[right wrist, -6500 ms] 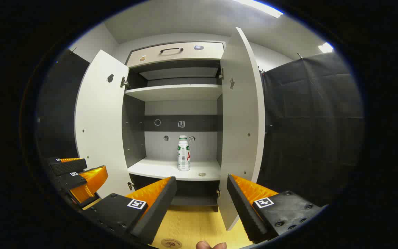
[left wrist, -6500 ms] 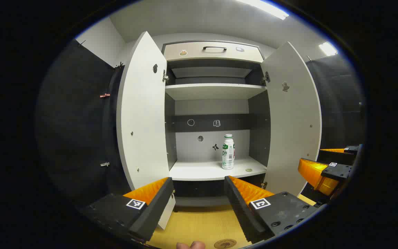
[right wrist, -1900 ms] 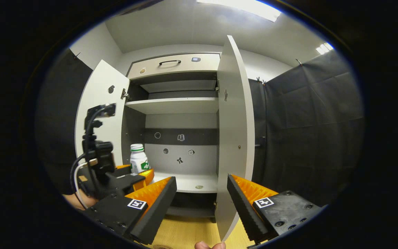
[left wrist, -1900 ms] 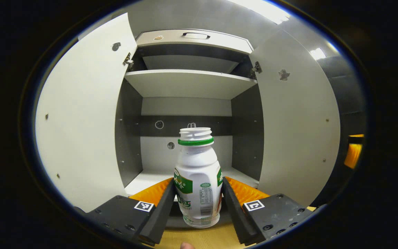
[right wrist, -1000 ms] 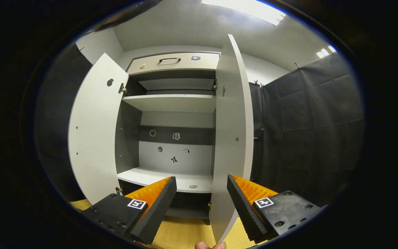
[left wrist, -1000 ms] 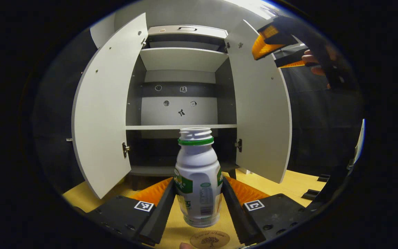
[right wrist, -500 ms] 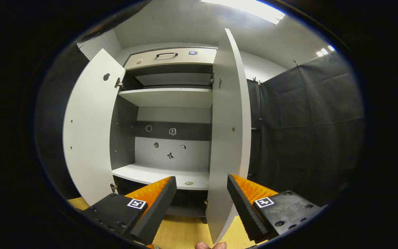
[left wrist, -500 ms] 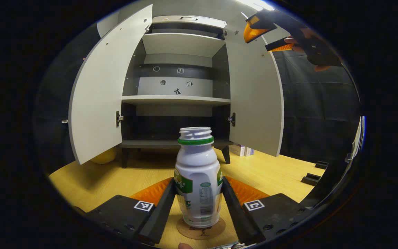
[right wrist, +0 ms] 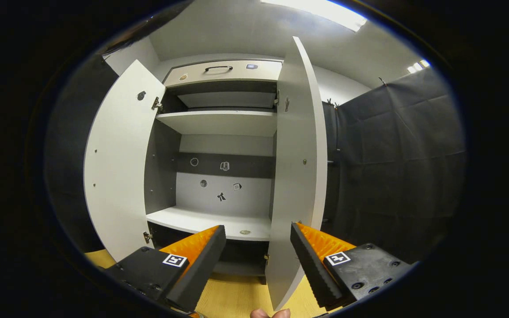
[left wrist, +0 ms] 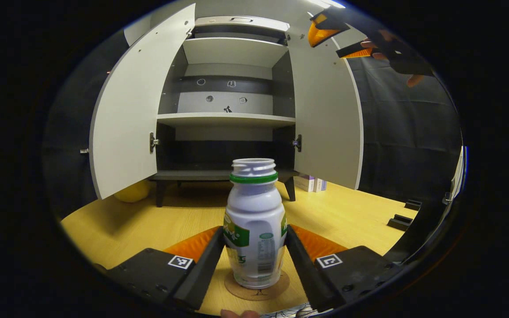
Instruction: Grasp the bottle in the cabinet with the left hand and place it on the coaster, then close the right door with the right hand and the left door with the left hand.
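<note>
Yellow wooden bench (left wrist: pixel 157 221) out front, black cloth booth wall behind, and a white cabinet (left wrist: pixel 232 48) standing on the bench with both doors hanging wide open. In the left gripper view the left door (left wrist: pixel 126 110) and right door (left wrist: pixel 325 115) swing out to either side, and the shelf (left wrist: pixel 226 118) between them has nothing standing on it.

The bottle (left wrist: pixel 255 225), white with a green ring under its open neck, stands upright on the round coaster (left wrist: pixel 281 285) right in front of the camera. The left claw (left wrist: pixel 254 260) has a finger against each side of the bottle's lower body, so it's clamped on it, bottle base touching the coaster.

Up in the top right corner of that same view there's the right claw (left wrist: pixel 338 39), held by a hand (left wrist: pixel 396 53), near the upper edge of the right door.

From the right gripper view, the right claw (right wrist: pixel 258 254) is spread wide with nothing between its fingers, pointing at the right door (right wrist: pixel 296 176), which sits edge-on just ahead of it. The left door (right wrist: pixel 113 168) stands open on the far side.

A couple of small boxes (left wrist: pixel 309 182) sit on the bench behind the cabinet's leg.
</note>
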Demonstrator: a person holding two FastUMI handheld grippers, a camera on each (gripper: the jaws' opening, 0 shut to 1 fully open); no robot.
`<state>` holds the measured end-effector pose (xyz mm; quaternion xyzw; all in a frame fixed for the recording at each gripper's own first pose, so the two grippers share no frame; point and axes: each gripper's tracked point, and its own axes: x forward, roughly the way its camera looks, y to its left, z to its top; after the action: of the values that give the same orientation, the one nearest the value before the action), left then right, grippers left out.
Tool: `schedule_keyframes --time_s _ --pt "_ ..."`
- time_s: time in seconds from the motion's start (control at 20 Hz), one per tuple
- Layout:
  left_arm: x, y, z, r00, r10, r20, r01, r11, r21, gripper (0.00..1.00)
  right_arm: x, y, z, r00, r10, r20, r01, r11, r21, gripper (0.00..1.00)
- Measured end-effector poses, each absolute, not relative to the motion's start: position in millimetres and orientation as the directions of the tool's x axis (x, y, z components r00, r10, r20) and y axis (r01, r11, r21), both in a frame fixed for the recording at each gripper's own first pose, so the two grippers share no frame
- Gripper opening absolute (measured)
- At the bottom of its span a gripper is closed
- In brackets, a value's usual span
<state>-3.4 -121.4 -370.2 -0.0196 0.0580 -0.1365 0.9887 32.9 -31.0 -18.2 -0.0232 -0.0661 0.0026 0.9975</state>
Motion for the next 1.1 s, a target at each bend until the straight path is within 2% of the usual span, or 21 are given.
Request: schedule_keyframes --time_s 0.2,0.5,0.75,0.9,0.95,1.1 --pt "-13.0 -118.8 -375.0 0.951 -0.270 -0.150 0.263 0.963 -0.061 0.94 29.4 -26.4 -18.7 0.991 0.033 0.129 -0.032 0.999 -0.016 0.98" --pt "-38.5 -100.5 -342.6 0.953 -0.258 -0.161 0.248 0.965 -0.084 0.94 24.6 -23.4 -12.4 0.990 0.052 0.134 -0.053 0.999 0.007 0.97" --pt "-44.4 -68.6 -263.8 0.964 -0.223 -0.147 0.206 0.971 -0.125 0.94 19.5 -18.3 -6.6 0.988 0.073 0.133 -0.071 0.997 -0.021 0.98" --pt "-37.4 -33.7 -197.8 0.979 -0.169 -0.114 0.146 0.972 -0.184 0.94 13.7 -18.0 5.1 0.988 0.095 0.120 -0.099 0.995 0.020 0.97" --pt "-33.1 -23.5 -174.1 0.985 -0.146 -0.093 0.125 0.972 -0.199 0.94 12.3 -24.2 8.4 0.989 0.086 0.117 -0.089 0.996 0.020 1.00" --pt "-21.7 11.8 -124.8 0.995 -0.054 -0.079 0.040 0.985 -0.170 0.95 9.4 -42.4 11.5 0.994 0.061 0.087 -0.063 0.998 0.017 0.97"
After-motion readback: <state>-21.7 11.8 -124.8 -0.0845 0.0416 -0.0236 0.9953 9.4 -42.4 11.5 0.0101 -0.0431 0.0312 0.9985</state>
